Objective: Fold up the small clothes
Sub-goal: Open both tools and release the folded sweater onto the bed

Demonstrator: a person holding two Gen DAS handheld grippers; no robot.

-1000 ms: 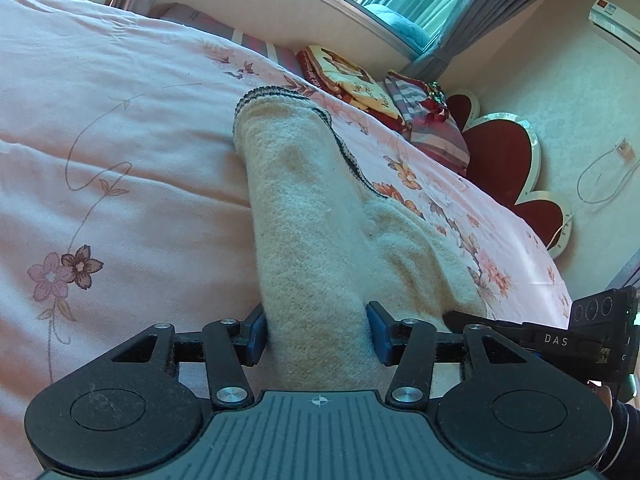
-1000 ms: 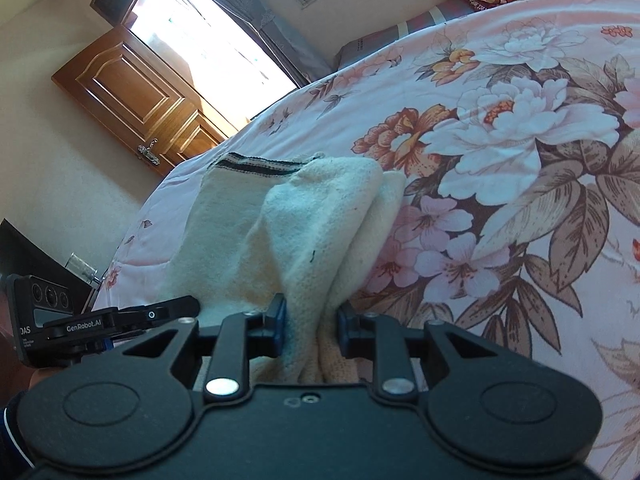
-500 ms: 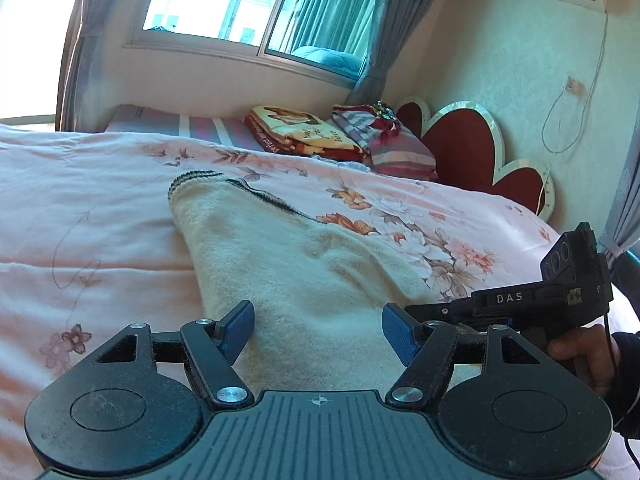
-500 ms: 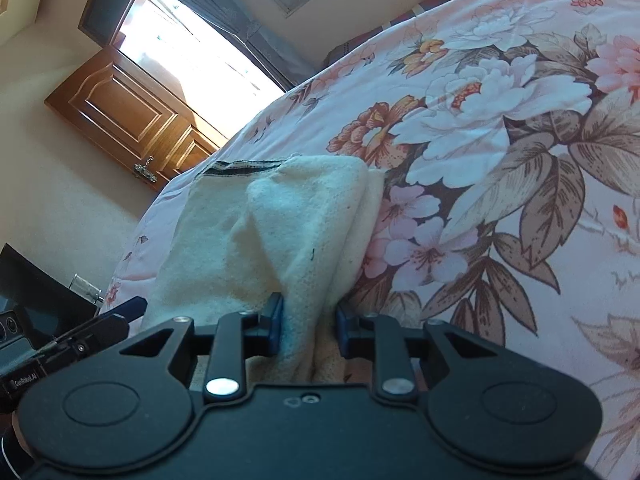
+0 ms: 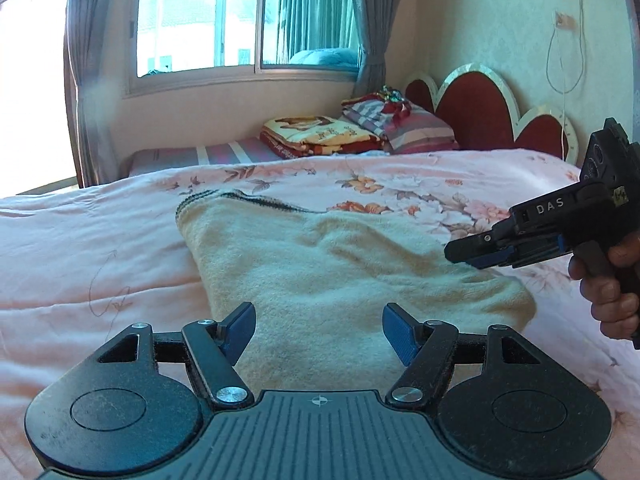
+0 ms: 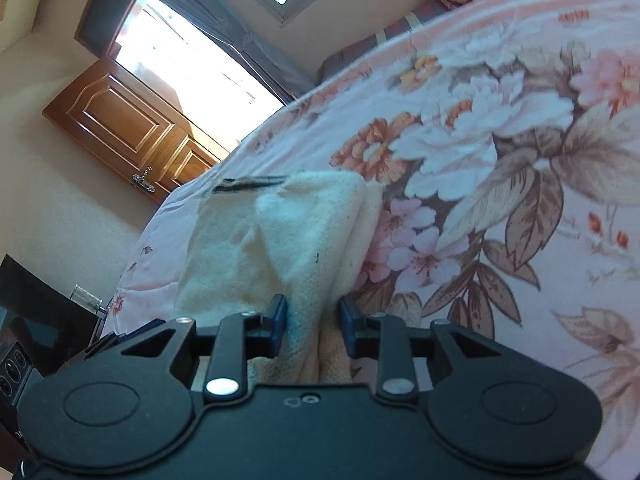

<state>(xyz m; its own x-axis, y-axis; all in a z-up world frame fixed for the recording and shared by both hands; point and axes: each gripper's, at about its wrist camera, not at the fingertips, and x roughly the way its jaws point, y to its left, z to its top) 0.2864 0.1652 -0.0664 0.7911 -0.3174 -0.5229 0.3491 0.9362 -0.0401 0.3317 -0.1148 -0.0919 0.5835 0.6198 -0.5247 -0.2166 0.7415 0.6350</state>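
Cream garment, a fleecy knit piece with a dark striped trim along its far edge, lies on the pink floral bedspread and fills the centre of the left wrist view. It is spread mostly flat, with soft ridges running across its right half and a rounded edge at lower right.

Left gripper sits at the lower centre of that view, its blue-padded fingers spread wide apart. Nothing is caught between them; the cloth lies beyond and below the gap, and whether the pads touch it cannot be told.

Right gripper enters from the right edge of the left wrist view, carried in the person's hand, its tip over the right-hand part of the garment. In the right wrist view the same gripper occupies the lower centre, and a bunched fold of the cream garment runs up between its fingers. The pads stand close on either side of the fold and pinch it.

Background, left wrist view: folded blankets and a striped pillow at upper centre against a red scalloped headboard, with a window above. Right wrist view: a wooden door at upper left.
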